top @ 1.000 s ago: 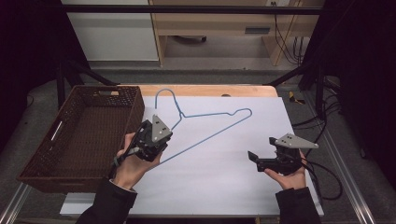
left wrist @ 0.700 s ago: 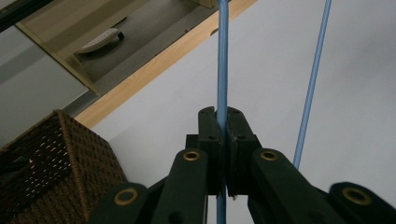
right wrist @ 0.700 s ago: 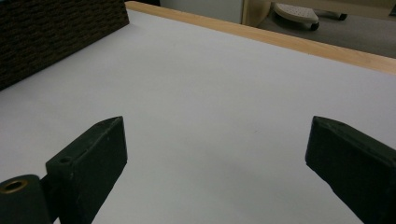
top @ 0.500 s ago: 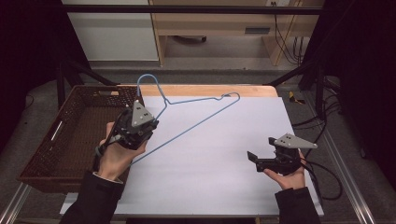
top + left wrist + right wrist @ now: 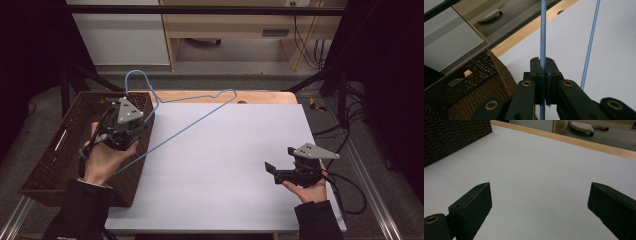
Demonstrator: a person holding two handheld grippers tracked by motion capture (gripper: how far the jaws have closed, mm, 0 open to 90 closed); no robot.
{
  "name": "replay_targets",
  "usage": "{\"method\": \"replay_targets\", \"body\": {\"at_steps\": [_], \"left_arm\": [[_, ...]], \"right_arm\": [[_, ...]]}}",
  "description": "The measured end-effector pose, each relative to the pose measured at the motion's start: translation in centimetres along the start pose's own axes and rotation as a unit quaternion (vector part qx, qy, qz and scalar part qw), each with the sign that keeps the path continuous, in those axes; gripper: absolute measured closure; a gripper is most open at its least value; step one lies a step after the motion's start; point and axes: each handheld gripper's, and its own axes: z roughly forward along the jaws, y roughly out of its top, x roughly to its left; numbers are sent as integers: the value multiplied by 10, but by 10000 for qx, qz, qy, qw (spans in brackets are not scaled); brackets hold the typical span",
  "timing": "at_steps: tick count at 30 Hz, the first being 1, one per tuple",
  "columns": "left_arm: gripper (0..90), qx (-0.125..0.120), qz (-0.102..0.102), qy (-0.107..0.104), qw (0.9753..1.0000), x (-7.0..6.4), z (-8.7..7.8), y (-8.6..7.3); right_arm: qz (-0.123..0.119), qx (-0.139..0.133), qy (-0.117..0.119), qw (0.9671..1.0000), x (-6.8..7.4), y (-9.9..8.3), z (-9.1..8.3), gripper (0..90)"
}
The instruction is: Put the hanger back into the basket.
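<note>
A blue wire hanger (image 5: pixel 196 120) is lifted off the white table sheet (image 5: pixel 230 165), its hook (image 5: pixel 134 76) pointing to the far left. My left gripper (image 5: pixel 140 129) is shut on one of its arms and hovers over the right rim of the wicker basket (image 5: pixel 55 155). In the left gripper view the jaws (image 5: pixel 543 62) pinch the blue wire (image 5: pixel 543 30), and a second run of the hanger (image 5: pixel 589 47) passes on the right. My right gripper (image 5: pixel 271 170) rests low at the near right of the sheet, open and holding nothing, its jaws (image 5: pixel 539 195) wide apart.
The dark brown basket (image 5: pixel 474 82) stands at the table's left edge; its corner (image 5: pixel 454 137) is at the far left in the right gripper view. A wooden strip (image 5: pixel 260 97) borders the far side. Cables (image 5: pixel 345 180) trail off at the right.
My left gripper has carried the hanger left and up, from over the sheet to over the basket's right rim. The right gripper has stayed put and open.
</note>
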Motion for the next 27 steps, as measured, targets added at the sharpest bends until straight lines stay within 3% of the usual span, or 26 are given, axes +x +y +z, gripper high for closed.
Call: {"method": "replay_targets", "body": {"at_steps": [9, 20, 27], "left_arm": [[869, 147, -148, 217, 9995, 30, -4, -12], [869, 198, -398, 394, 9982, 57, -10, -25], [869, 254, -580, 646, 9959, 77, -13, -38]], "right_arm": [[17, 7, 13, 10000, 0, 0, 0, 62], [6, 16, 3, 10000, 1, 0, 1, 62], [-9, 20, 1, 10000, 1, 0, 1, 62]]}}
